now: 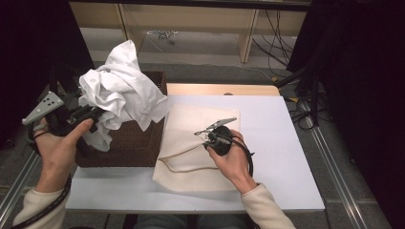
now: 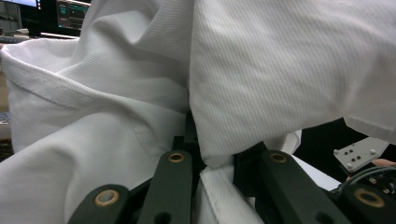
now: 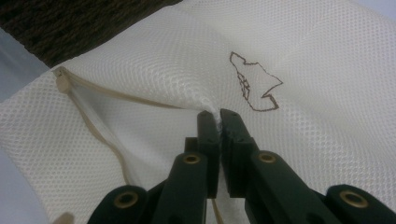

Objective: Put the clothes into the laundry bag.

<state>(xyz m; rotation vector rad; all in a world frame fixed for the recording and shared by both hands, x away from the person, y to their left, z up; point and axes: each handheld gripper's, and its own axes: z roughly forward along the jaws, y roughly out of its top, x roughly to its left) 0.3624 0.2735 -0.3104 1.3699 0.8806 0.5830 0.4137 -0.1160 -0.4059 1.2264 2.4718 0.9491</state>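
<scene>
A crumpled white garment [image 1: 124,86] hangs bunched above a dark wicker basket [image 1: 129,143] at the table's left. My left gripper [image 1: 98,117] is shut on a fold of it, and in the left gripper view the white garment [image 2: 116,116] runs down between the jaws of the left gripper [image 2: 212,161], hiding their tips. A cream mesh bag [image 1: 186,124] lies flat on the white table [image 1: 282,143] beside the basket. My right gripper [image 1: 207,141] pinches it near the zipper. Close up, the right gripper [image 3: 218,116] is shut on a small ridge of the mesh bag [image 3: 303,56], with its zipper [image 3: 93,121] to the left.
The basket's front wall touches the bag's left edge. A wooden board [image 1: 219,89] lies along the table's far edge. Beyond it are shelf legs and loose cables [image 1: 162,34] on the floor. Metal rails [image 1: 334,176] flank the table.
</scene>
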